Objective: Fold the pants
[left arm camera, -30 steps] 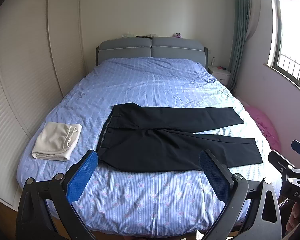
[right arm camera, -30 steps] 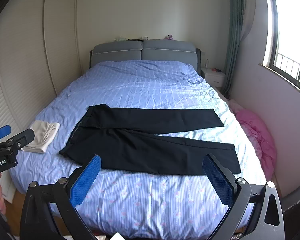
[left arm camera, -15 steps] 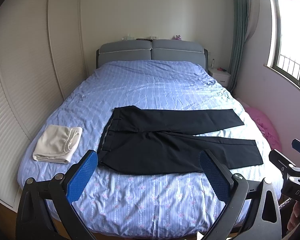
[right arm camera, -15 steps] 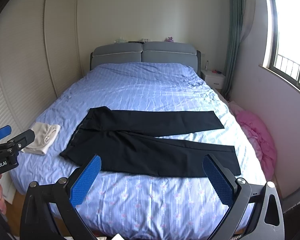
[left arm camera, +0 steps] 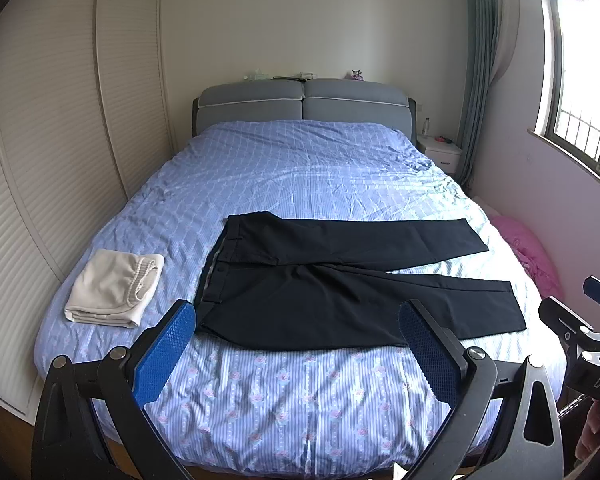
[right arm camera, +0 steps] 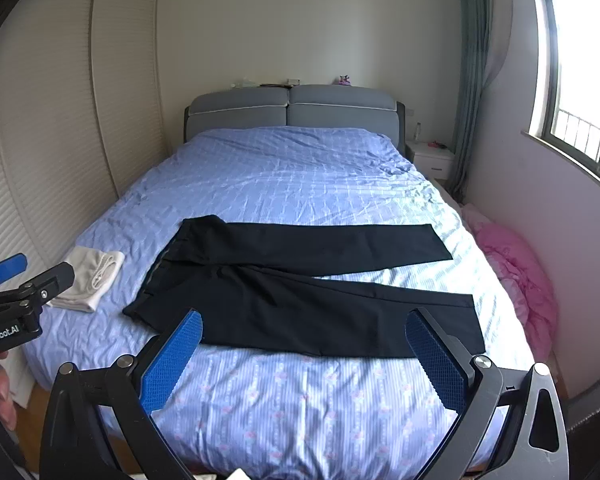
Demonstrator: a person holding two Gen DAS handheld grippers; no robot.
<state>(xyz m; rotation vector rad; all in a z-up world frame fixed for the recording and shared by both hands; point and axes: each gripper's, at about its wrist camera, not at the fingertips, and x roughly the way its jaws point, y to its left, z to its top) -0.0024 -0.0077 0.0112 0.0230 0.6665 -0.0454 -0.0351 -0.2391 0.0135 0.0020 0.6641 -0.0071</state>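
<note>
Black pants [left arm camera: 340, 280] lie flat across the blue bed, waistband to the left and both legs spread to the right; they also show in the right wrist view [right arm camera: 308, 284]. My left gripper [left arm camera: 300, 344] is open and empty, held off the foot of the bed, short of the pants' near edge. My right gripper [right arm camera: 304, 348] is open and empty at the same distance, further right. Each gripper shows at the edge of the other's view, the right gripper [left arm camera: 592, 332] and the left gripper [right arm camera: 16, 288].
A folded cream garment [left arm camera: 114, 288] lies on the bed's left side. The bed [left arm camera: 300, 168] has a grey headboard [left arm camera: 300, 104]. A slatted wardrobe [left arm camera: 40, 160] stands left. A pink bundle [right arm camera: 516, 276], a nightstand [left arm camera: 440, 152] and a window [left arm camera: 580, 100] are on the right.
Both grippers have drawn back and up a little from the bed, so the pants sit slightly lower and smaller in view. Nothing on the bed has moved.
</note>
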